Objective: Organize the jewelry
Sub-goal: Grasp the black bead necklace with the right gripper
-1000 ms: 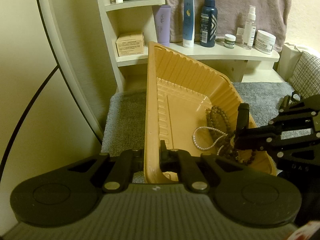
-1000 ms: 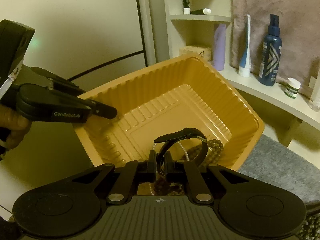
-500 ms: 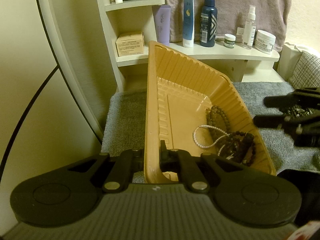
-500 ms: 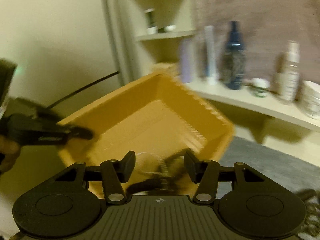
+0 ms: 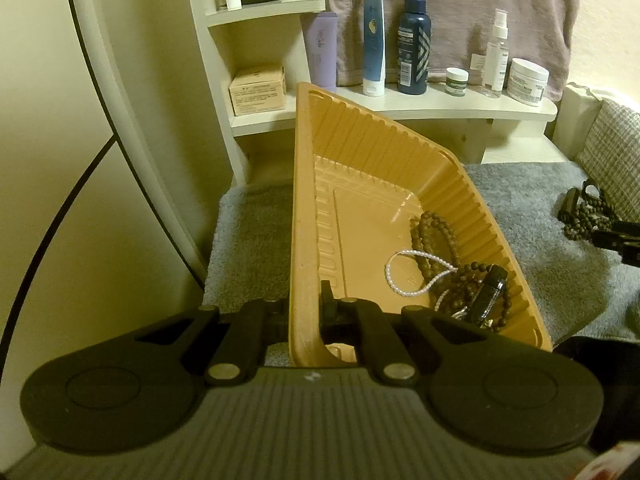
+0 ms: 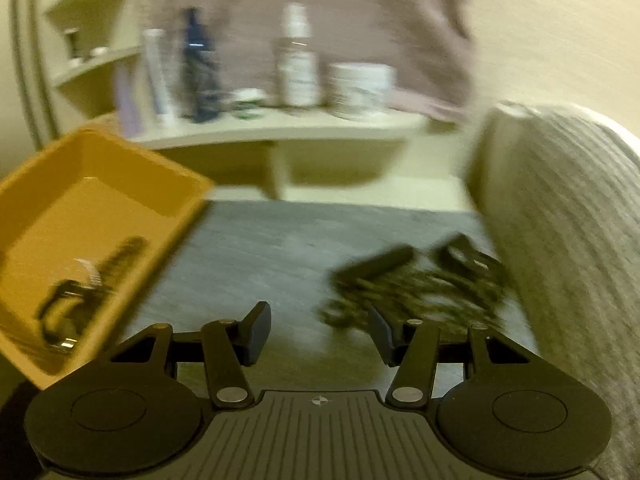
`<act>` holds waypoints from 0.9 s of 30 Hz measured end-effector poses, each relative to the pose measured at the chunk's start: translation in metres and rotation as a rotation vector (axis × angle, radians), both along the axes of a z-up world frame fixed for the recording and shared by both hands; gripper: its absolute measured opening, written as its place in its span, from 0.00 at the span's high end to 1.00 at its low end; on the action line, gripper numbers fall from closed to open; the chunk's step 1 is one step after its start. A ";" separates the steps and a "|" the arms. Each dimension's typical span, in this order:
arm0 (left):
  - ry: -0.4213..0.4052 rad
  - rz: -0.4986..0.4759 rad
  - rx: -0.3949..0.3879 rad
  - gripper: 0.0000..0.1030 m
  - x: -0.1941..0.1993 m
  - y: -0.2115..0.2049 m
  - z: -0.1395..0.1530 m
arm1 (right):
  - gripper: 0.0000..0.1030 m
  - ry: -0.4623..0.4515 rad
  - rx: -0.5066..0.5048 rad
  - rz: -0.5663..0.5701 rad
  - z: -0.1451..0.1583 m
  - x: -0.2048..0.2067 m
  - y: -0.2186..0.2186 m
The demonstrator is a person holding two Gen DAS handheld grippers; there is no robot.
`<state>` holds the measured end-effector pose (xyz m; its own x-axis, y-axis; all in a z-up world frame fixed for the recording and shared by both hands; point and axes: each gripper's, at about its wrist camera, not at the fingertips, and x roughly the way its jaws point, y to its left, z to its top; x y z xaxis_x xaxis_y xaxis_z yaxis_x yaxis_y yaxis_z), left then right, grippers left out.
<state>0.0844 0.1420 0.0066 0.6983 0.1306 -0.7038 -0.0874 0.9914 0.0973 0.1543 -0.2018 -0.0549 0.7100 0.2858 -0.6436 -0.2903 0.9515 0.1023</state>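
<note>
Swung away from the tan tray [image 5: 304, 208] since a second ago, right gripper [image 6: 316, 334] with jaws apart and empty, black watch [image 5: 489, 294] left inside the tray beside the pearl strand [image 5: 416, 276] and brown bead bracelets [image 5: 434, 232]. Clamped shut on the tray's near rim, left gripper [image 5: 320, 312], tilting it. Remaining to the right of the tray on the grey mat [image 6: 280, 248]: a blurred dark pile of beads and straps [image 6: 416, 284], so roughly midway by the look of it.

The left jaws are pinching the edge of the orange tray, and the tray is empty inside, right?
Not empty. The left wrist view shows the orange tray holding bead bracelets, a pearl strand and a black watch. The left gripper does pinch its edge.
</note>
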 end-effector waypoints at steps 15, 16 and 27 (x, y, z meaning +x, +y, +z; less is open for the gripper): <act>0.002 0.004 0.005 0.95 0.001 0.000 -0.001 | 0.60 -0.052 -0.149 -0.130 -0.018 0.021 -0.055; 0.002 0.004 0.006 0.95 0.001 0.000 -0.001 | 0.63 -0.053 -0.176 -0.112 -0.020 0.024 -0.053; 0.003 0.008 0.004 0.95 0.001 0.001 -0.002 | 0.81 -0.091 -0.354 0.005 -0.036 0.043 -0.039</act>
<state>0.0857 0.1430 0.0045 0.6948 0.1392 -0.7056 -0.0954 0.9903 0.1015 0.1977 -0.2404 -0.0908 0.7679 0.0600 -0.6377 -0.2877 0.9219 -0.2596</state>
